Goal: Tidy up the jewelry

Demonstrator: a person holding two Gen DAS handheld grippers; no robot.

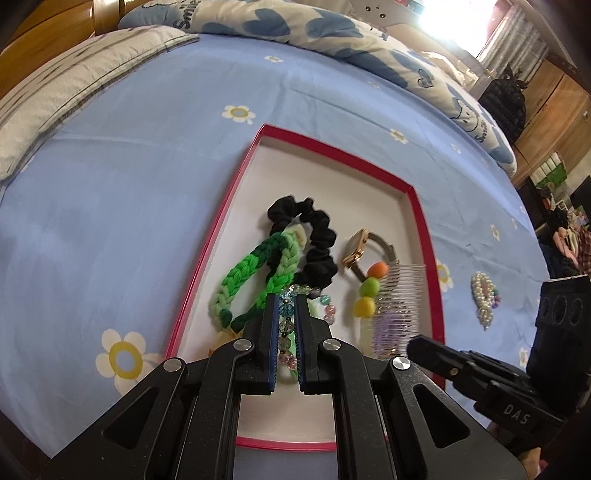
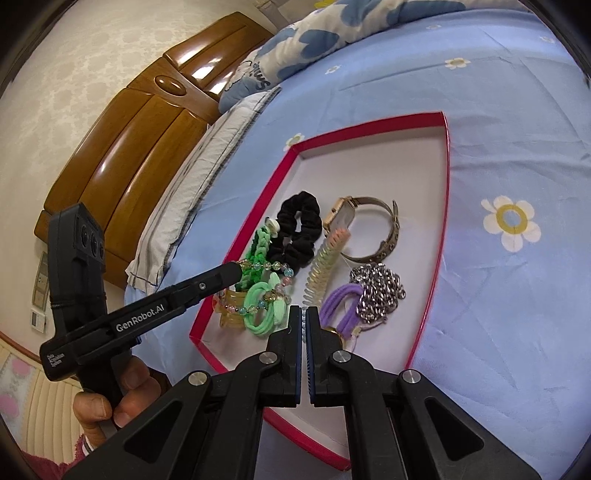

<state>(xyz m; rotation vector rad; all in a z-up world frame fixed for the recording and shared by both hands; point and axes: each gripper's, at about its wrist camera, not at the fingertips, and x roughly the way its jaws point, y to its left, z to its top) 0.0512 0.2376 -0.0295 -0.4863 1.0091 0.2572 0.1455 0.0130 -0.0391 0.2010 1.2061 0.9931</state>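
A red-rimmed white tray [image 1: 419, 221] lies on the blue bed and also shows in the right wrist view [image 2: 447, 155]. My left gripper [image 1: 287, 299] is shut on a beaded bracelet [image 1: 286, 321] and holds it over the tray's near part, beside a green braided band [image 1: 255, 269]; the same bracelet hangs from the left gripper [image 2: 240, 266] in the right wrist view [image 2: 275, 266]. My right gripper [image 2: 306, 312] is shut on something thin and pale I cannot name, above a purple hair tie [image 2: 341, 299]. A pearl piece [image 1: 484, 295] lies on the sheet outside the tray.
The tray also holds a black scrunchie [image 2: 299, 229], a gold watch [image 2: 354, 221], a hair comb [image 2: 325, 262], a silver chain [image 2: 376, 291] and a mint hair tie [image 2: 266, 310]. A quilt [image 1: 332, 33] and a pillow [image 1: 74, 85] lie at the bed's far side.
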